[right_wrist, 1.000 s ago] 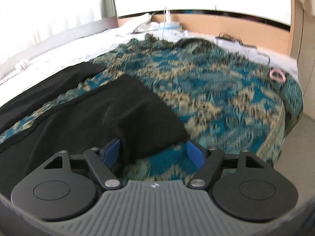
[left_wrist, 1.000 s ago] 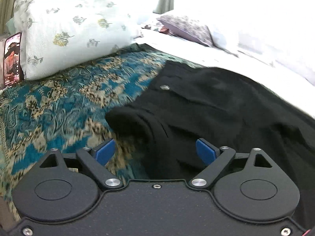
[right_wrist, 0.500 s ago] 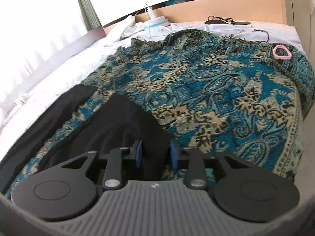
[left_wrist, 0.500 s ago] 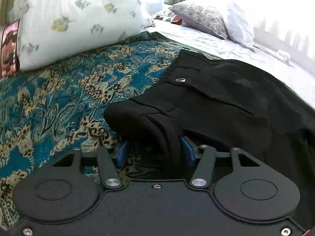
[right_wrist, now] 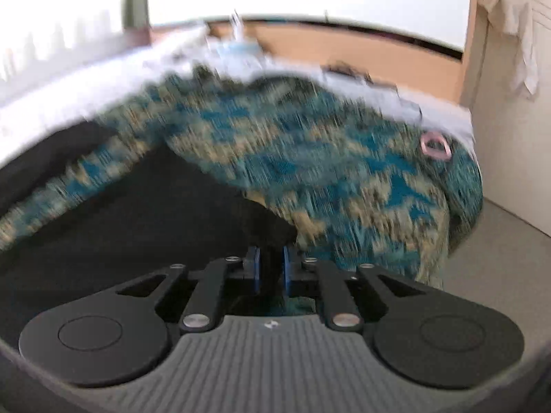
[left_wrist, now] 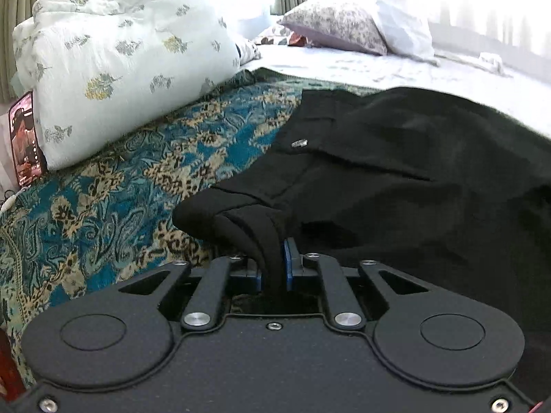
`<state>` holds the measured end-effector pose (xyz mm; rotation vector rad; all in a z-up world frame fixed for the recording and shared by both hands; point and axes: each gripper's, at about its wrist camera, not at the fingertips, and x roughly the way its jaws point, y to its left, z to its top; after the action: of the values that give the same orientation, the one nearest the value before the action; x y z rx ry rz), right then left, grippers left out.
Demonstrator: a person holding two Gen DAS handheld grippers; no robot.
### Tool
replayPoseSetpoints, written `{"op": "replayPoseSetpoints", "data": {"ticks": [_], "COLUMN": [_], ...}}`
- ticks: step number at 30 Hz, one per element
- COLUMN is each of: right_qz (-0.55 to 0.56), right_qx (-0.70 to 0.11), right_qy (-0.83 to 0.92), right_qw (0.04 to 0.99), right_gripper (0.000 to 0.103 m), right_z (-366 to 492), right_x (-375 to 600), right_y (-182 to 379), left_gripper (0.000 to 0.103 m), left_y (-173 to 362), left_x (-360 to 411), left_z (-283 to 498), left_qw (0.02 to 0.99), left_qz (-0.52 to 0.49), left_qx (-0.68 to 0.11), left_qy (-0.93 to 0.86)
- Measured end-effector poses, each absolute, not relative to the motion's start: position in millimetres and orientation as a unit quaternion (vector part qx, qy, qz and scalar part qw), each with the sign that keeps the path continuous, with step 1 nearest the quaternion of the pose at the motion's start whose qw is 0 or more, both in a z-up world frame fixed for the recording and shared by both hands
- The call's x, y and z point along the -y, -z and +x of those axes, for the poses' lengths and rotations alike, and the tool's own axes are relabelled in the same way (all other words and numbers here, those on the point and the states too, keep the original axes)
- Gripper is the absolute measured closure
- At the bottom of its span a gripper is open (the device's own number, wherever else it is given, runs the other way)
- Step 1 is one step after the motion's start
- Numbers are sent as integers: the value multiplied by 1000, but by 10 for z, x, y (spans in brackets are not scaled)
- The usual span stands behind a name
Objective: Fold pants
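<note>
So both grabs are made and that's about it for progress, as far as I can tell. The black pants [left_wrist: 396,179] are lying spread across the teal paisley bedspread [left_wrist: 113,186] on the bed, waistband end toward the pillows, with a little metal clasp [left_wrist: 299,143] showing up around 12 o'clock from the left hand-held gripper [left_wrist: 273,270]. That one is clenched on a bunched fold of the waistband edge; you can see the thick black roll pinched between the blue pads [left_wrist: 288,261].

Over in the right wrist view, the right hand-held gripper [right_wrist: 270,268] is clamped on a corner of the pants [right_wrist: 144,213] too, at the leg end by the look of it, with dark cloth running off toward 9 and 10 o'clock. The frame is badly smeared, so I'd guess it's mid-move, but I can't say which way.

No fold looks finished yet. The fabric is mostly flat, a bit rumpled near the hip, and in the right view there's a strip of bedspread showing between two black sections, so the legs look apart. Left to do, I reckon: bring one leg over the other, then fold lengthwise, then smooth it out.

Big floral pillow [left_wrist: 113,65] sits at 10 o'clock, a phone [left_wrist: 26,137] beside it.
</note>
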<state>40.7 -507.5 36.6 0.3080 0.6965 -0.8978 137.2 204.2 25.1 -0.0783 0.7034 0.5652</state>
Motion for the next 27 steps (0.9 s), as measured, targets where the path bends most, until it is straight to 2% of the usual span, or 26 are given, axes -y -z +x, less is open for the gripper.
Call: {"op": "replayPoseSetpoints", "data": {"ticks": [3,5,6,7,8,10,12,13,14,18,22,27], "right_qz": [140,131,130,131,132,130,129,129,132,160,178,178], "right_qx": [-339,-337,-335,-330,-323,-310,-297,-292,-287,-277,-286,-296], "right_qy": [431,436,437,436,434,432,418,409,400,341,289,241], "right_qw": [824,824,825,827,830,837,849,855,861,884,896,907], "right_gripper": [81,61,57,57,51,44,38,35,34,30,30,19], "right_z": [415,411,403,399,393,406,440,472,507,729,1139,1864], "right_x": [5075,5042,5035,5037,5031,5014,4983,4950,4925,4796,4603,4309], "right_y": [-348,-409,-460,-526,-604,-766,-924,-1010,-1091,-1322,-1470,-1567], "left_gripper": [86,77,72,61,52,42,25,13,9,2,2,2], "left_y": [-272,-344,-392,-450,-522,-662,-800,-872,-947,-1197,-1348,-1378], "left_x": [-1985,-1957,-1943,-1933,-1922,-1895,-1848,-1816,-1777,-1650,-1632,-1601], "left_z": [1364,1343,1334,1324,1319,1325,1361,1385,1412,1610,2006,2699], "left_qw": [897,898,899,902,904,909,914,918,922,932,923,896], "left_qz": [-28,-27,-29,-33,-38,-52,-56,-57,-57,-76,-142,-195], "left_qx": [-343,-342,-339,-335,-330,-321,-314,-308,-301,-296,-327,-374], "left_qy": [-276,-275,-274,-271,-269,-258,-250,-245,-236,-194,-145,-141]}}
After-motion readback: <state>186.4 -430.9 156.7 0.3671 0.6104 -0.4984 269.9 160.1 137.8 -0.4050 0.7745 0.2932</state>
